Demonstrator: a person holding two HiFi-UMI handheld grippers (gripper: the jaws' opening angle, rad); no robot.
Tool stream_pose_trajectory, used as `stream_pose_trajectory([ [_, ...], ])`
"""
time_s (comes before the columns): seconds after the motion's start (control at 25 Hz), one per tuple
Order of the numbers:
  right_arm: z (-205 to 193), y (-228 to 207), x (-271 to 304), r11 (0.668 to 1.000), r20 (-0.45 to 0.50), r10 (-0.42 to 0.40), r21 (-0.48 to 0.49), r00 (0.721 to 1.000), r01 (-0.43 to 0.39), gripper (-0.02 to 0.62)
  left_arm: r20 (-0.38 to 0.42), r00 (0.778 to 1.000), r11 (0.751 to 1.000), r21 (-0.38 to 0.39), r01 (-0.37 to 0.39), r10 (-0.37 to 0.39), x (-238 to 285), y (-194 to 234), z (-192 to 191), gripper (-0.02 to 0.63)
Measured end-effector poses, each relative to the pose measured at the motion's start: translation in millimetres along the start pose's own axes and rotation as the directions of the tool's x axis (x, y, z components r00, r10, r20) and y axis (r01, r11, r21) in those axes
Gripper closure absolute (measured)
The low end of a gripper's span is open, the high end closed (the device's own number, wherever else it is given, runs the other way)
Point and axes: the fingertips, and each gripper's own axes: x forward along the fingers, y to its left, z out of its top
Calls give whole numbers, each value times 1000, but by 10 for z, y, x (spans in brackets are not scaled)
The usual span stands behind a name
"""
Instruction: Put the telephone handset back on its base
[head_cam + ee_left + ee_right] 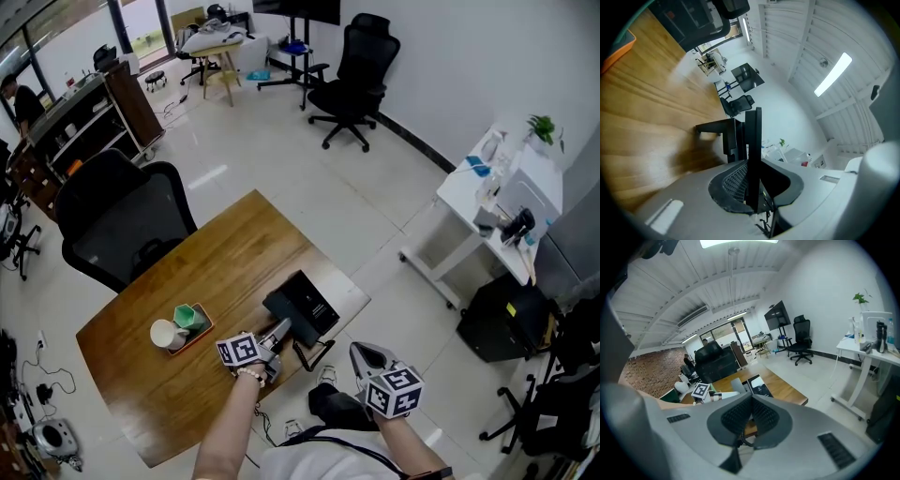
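The black telephone base (302,305) sits near the table's front right corner, and it also shows in the right gripper view (758,386). My left gripper (281,334) is shut on the black handset (315,354), which hangs just in front of the base at the table's edge. In the left gripper view the handset (753,140) stands edge-on between the jaws of that gripper (752,187). My right gripper (367,354) is off the table, to the right of the handset, shut with nothing in it (751,412).
On the wooden table (197,272), left of my left gripper, an orange tray holds a white cup (166,334) and a green object (188,317). A black office chair (120,223) stands behind the table. A white desk (487,192) is at the right.
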Motion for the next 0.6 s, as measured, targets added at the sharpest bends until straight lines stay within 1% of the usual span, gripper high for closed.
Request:
stream_pose_trajectory([
  [0.16,9,-82,7,1000,-6,0,2,1000,0,592,-15,1000,1000,-6,7,-7,87,64,-31,532],
  [0.6,-3,-241,58,1000,-35,2,9,999,-1,592,-68,996,998,-32,59,-61,229,116,-92,532],
])
